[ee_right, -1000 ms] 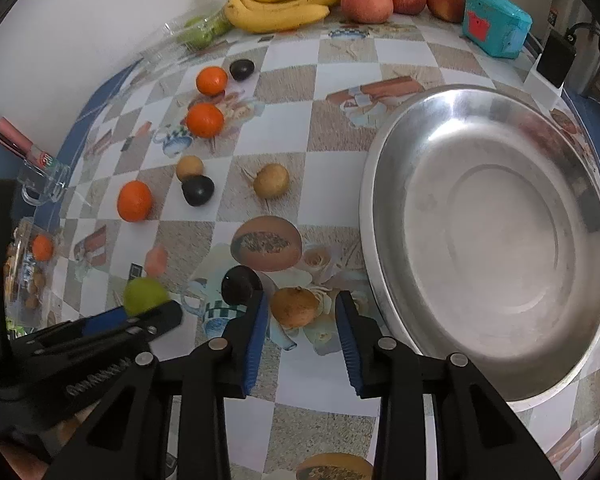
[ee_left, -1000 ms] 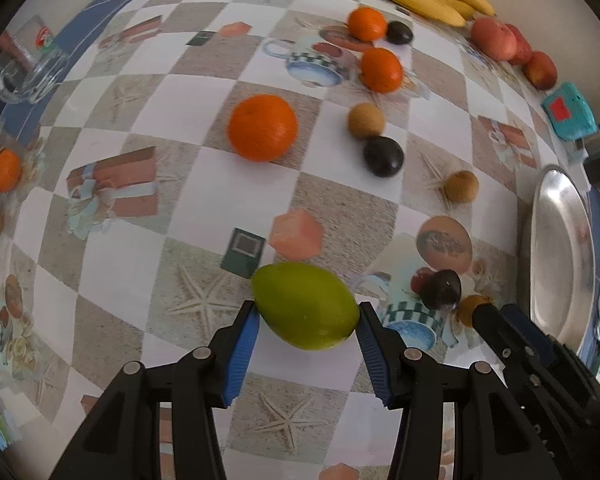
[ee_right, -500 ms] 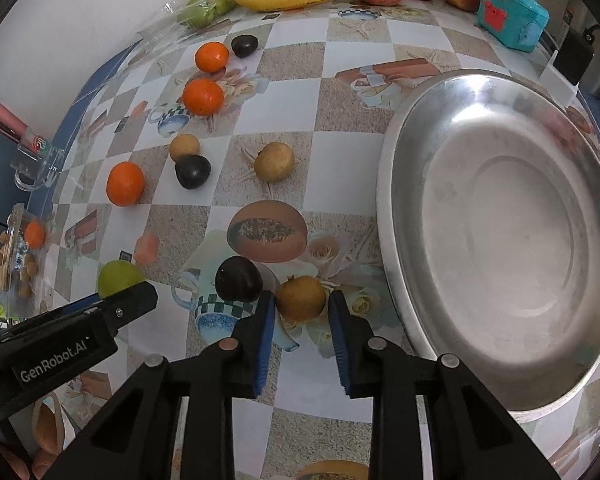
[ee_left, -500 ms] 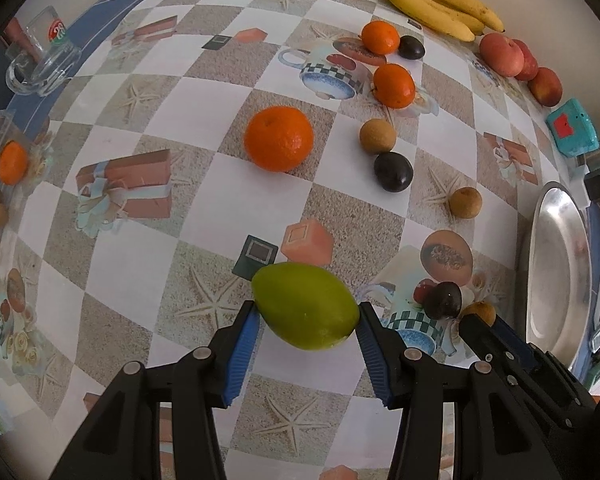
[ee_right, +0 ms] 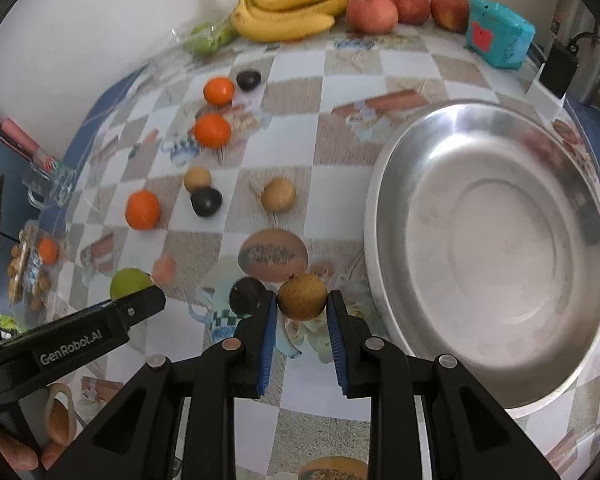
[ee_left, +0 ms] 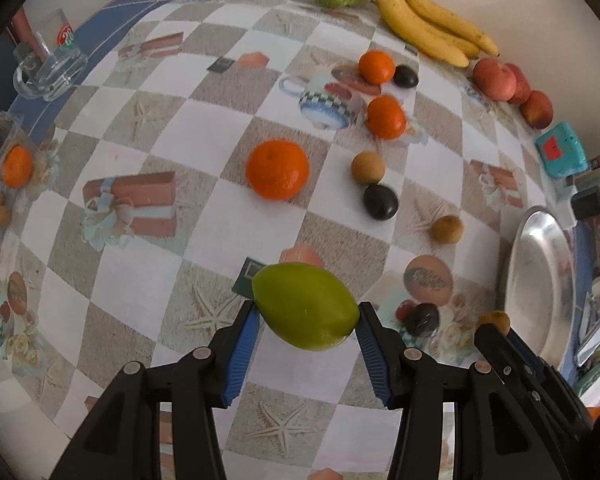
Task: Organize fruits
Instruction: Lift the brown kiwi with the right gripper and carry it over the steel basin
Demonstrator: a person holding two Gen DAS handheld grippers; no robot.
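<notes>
The right gripper (ee_right: 301,314) is clamped on a small round brown fruit (ee_right: 302,296), blue pads on its two flanks so it cannot roll out. A dark plum-like fruit (ee_right: 247,295) sits just beside the left pad.

The left gripper (ee_left: 305,326) holds a smooth green oval fruit (ee_left: 305,305) across its long axis, a part-open grip suited to the wider body; the fruit appears clear of the checked tablecloth (ee_left: 180,128).

The wide, shallow stainless-steel basin (ee_right: 496,248) is empty, its near rim just beside the brown fruit: a short, unobstructed carry, provided the fruit clears the raised rim.

Loose oranges (ee_left: 278,174) lie well apart, leaving open lanes between them.
</notes>
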